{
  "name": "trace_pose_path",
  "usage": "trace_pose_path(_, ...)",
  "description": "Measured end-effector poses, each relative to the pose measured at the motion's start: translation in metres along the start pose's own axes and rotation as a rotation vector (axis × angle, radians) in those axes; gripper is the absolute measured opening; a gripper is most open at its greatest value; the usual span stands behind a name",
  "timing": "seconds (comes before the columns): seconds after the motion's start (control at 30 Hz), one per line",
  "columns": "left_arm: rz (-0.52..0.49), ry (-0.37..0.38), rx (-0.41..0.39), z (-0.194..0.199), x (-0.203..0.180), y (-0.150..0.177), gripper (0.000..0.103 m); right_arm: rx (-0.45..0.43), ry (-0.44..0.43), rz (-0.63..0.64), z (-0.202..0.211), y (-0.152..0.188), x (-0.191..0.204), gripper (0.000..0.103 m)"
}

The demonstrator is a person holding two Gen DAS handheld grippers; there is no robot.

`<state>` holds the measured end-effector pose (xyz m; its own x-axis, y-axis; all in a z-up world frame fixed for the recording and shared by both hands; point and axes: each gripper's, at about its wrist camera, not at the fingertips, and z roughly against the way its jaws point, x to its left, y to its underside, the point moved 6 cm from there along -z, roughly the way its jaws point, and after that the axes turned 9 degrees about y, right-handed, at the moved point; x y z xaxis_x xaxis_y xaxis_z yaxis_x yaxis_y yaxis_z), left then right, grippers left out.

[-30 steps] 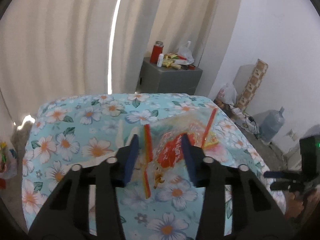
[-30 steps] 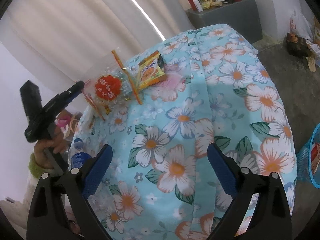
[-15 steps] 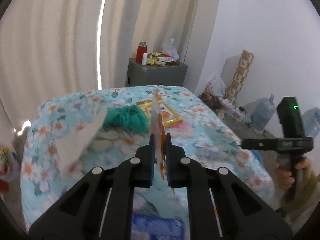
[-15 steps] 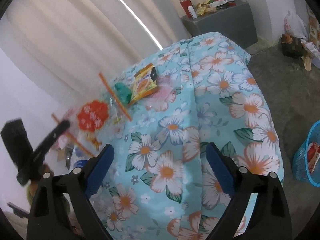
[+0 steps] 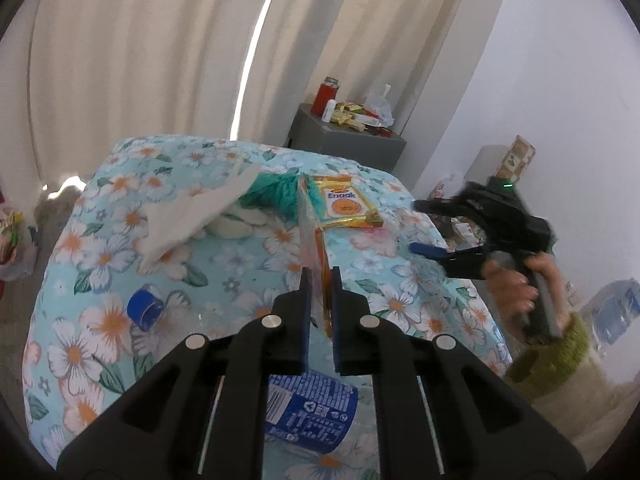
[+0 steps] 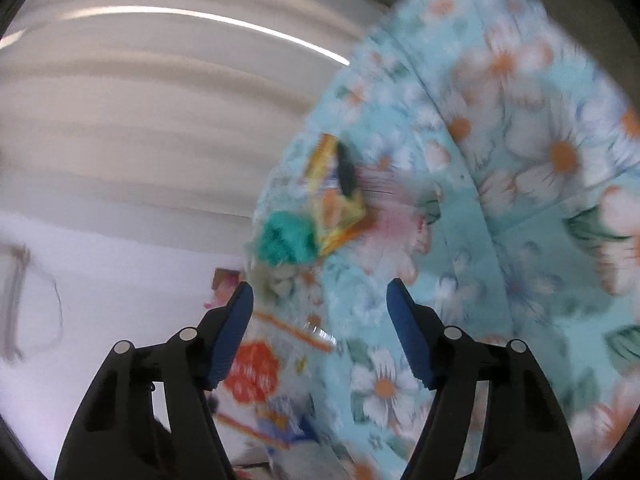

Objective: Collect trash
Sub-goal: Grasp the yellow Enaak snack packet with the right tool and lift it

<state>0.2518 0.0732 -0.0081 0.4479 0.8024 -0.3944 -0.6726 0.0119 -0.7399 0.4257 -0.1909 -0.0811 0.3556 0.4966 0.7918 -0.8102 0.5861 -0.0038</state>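
The left gripper (image 5: 319, 276) is pinching a clear plastic wrapper (image 5: 310, 232) with orange and red print, held up on its edge over the flowery bedspread (image 5: 100, 240). Its jaws are squeezed almost together on the thin plastic. The right gripper (image 6: 320, 312) has its blue jaws spread apart with nothing between them, and they have just been closing a bit. Its picture is very blurry, so little else is sure there. On the bed lie a yellow snack packet (image 5: 346, 206), a green fuzzy lump (image 5: 276, 194), a white tissue (image 5: 192, 216) and a blue bottle cap (image 5: 145, 309).
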Motion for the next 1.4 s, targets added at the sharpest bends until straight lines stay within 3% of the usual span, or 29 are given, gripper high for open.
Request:
trace_pose_path(0.2,0.013,-0.008,0.007,-0.001,0.004,0.003,0.007,-0.018,0.060,-0.046,-0.034,-0.020,0.000,0.063)
trace_pose_path(0.33,0.027,-0.003,0.007,-0.003,0.005,0.002,0.007,-0.025,0.047,-0.063,-0.039,-0.027,0.006,0.057)
trace_pose_path(0.6,0.003,-0.011,0.004,-0.005,0.003,-0.002,0.007,-0.091,0.027,-0.054,0.003,-0.014,0.011,0.057)
trace_pose_path(0.77,0.011,-0.014,0.005,-0.007,0.005,-0.002,0.007,-0.105,-0.021,-0.014,0.012,-0.032,0.034,0.057)
trace_pose_path(0.87,0.016,-0.012,0.001,-0.006,0.005,-0.002,0.007,-0.083,0.016,-0.009,-0.007,-0.051,0.042,0.057)
trace_pose_path(0.97,0.012,-0.017,0.001,-0.005,0.005,-0.003,0.007,-0.063,0.110,0.000,-0.034,-0.070,0.039,0.057)
trace_pose_path(1.1,0.011,-0.022,0.002,-0.003,0.005,-0.002,0.007,0.001,0.168,0.018,-0.066,-0.078,0.037,0.057)
trace_pose_path(1.2,0.012,-0.024,-0.001,-0.001,0.007,-0.003,0.007,0.012,0.216,0.074,-0.074,-0.076,0.043,0.050)
trace_pose_path(1.3,0.013,-0.024,-0.003,0.000,0.007,-0.003,0.007,0.020,0.266,0.123,-0.080,-0.071,0.048,0.037)
trace_pose_path(1.37,0.016,-0.025,-0.004,0.000,0.007,-0.003,0.007,0.024,0.280,0.144,-0.084,-0.069,0.049,0.022)
trace_pose_path(1.4,0.018,-0.025,-0.004,0.000,0.007,-0.003,0.007,0.026,0.269,0.140,-0.085,-0.068,0.047,0.020)
